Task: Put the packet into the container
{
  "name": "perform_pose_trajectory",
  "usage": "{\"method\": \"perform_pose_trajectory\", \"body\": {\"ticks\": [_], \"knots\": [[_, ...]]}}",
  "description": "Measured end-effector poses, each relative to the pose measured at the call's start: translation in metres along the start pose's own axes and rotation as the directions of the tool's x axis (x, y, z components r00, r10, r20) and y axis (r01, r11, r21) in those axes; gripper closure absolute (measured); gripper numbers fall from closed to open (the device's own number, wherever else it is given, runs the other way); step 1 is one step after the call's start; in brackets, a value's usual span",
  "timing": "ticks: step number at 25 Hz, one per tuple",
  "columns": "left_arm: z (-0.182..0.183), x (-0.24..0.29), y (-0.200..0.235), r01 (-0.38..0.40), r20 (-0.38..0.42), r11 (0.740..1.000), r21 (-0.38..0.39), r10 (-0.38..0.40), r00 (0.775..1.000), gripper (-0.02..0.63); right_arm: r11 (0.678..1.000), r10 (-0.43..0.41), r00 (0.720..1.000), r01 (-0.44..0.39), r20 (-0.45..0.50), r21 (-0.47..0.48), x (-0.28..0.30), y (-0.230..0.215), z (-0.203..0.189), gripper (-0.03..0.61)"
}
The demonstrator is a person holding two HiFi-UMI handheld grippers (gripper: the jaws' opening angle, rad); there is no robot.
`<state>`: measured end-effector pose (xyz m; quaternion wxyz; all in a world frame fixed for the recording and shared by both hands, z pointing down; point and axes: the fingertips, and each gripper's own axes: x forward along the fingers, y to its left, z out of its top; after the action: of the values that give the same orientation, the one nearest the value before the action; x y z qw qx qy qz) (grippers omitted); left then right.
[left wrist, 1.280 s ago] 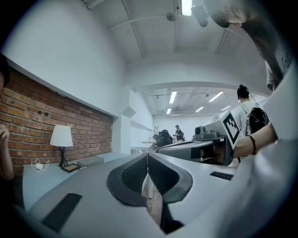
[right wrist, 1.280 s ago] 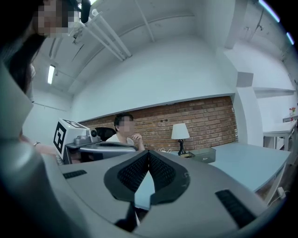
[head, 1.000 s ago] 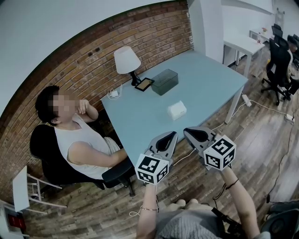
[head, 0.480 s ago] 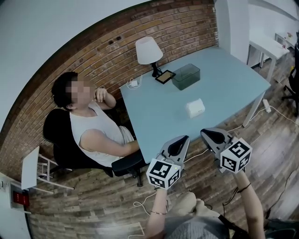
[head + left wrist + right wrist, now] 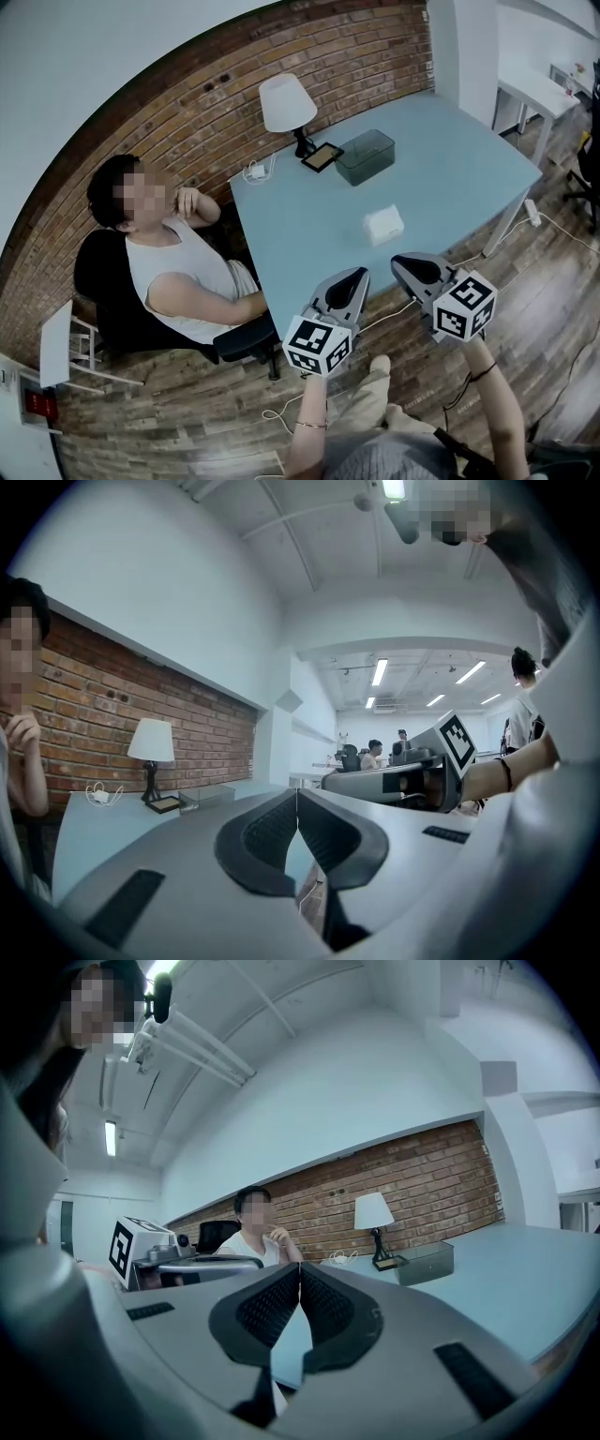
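Note:
A white packet (image 5: 383, 225) lies on the light blue table (image 5: 450, 159), toward its near half. The clear rectangular container (image 5: 365, 157) stands further back, beside a lamp; it also shows in the right gripper view as the container (image 5: 425, 1262) and in the left gripper view as the container (image 5: 208, 796). My left gripper (image 5: 355, 276) and right gripper (image 5: 399, 262) hover side by side off the table's near edge, well short of the packet. Both are shut with nothing between the jaws. In the gripper views the left gripper (image 5: 298, 806) and right gripper (image 5: 299, 1280) show pads pressed together.
A person in a white top (image 5: 173, 272) sits in a black chair at the table's left side. A white lamp (image 5: 286, 103), a small tablet (image 5: 322, 157) and a charger with cable (image 5: 255, 172) stand at the table's far corner against the brick wall. Cables run across the wooden floor (image 5: 553, 281).
The view has swung about over the last second, shifting the table and the seated person in the picture. Both grippers stay shut and side by side at the table's near edge.

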<state>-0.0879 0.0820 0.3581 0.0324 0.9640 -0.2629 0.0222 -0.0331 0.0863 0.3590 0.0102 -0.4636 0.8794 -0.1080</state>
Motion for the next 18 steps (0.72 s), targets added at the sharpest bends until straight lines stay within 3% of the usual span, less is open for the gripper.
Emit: {"method": "perform_pose_trajectory", "body": {"ticks": [18], "knots": [[-0.005, 0.102, 0.090, 0.071, -0.026, 0.997, -0.027, -0.072, 0.997, 0.603, 1.000, -0.018, 0.998, 0.018, -0.053, -0.006, 0.074, -0.098, 0.017, 0.566]]}}
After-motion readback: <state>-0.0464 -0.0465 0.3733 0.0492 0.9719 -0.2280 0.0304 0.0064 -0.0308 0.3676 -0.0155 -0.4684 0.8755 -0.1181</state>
